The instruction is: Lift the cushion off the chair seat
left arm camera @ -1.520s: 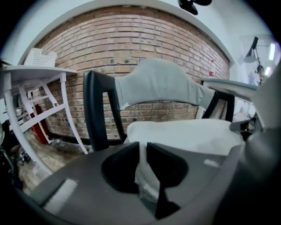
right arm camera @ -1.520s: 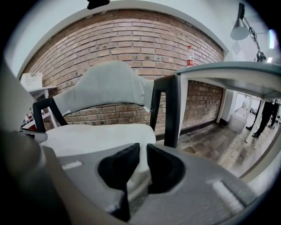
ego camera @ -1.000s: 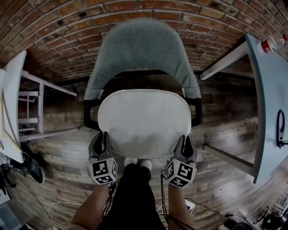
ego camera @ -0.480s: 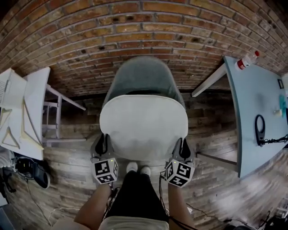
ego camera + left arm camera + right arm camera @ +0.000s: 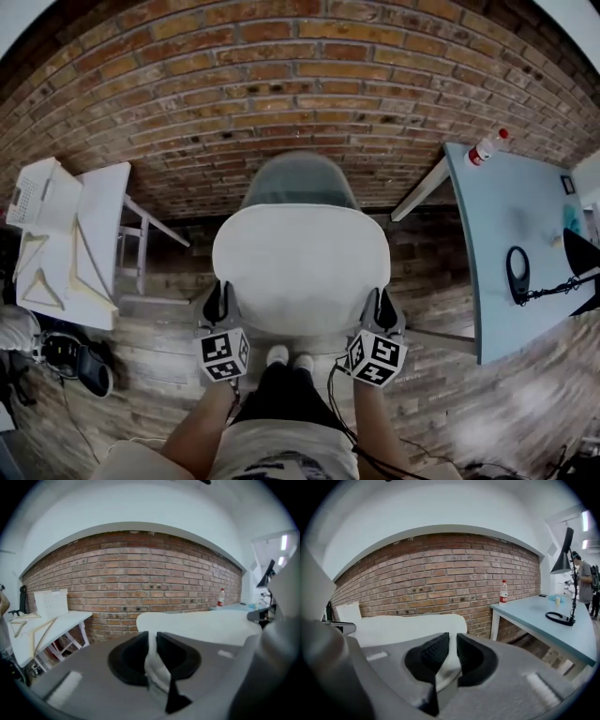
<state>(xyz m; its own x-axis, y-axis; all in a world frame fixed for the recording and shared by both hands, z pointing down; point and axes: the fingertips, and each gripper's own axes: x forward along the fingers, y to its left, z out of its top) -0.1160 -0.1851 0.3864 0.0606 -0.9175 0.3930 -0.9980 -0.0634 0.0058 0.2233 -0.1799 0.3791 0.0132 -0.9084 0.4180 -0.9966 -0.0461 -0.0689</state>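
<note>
One white cushion (image 5: 300, 267) is hanging roughly level above one grey chair (image 5: 298, 180), whose backrest is showing beyond it. The left gripper (image 5: 217, 305) is clamping the cushion's near left corner, with fabric pinched between its jaws. The right gripper (image 5: 382, 309) is clamping the near right corner likewise. The cushion is stretching forward from both grippers, its long axis running side to side, with both hands equally near. It is probably clearing the seat, which is hidden beneath it.

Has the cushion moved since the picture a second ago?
Yes, upward: the cushion now overlaps the lower half of the chair backrest, which earlier stood clear above it.
</note>
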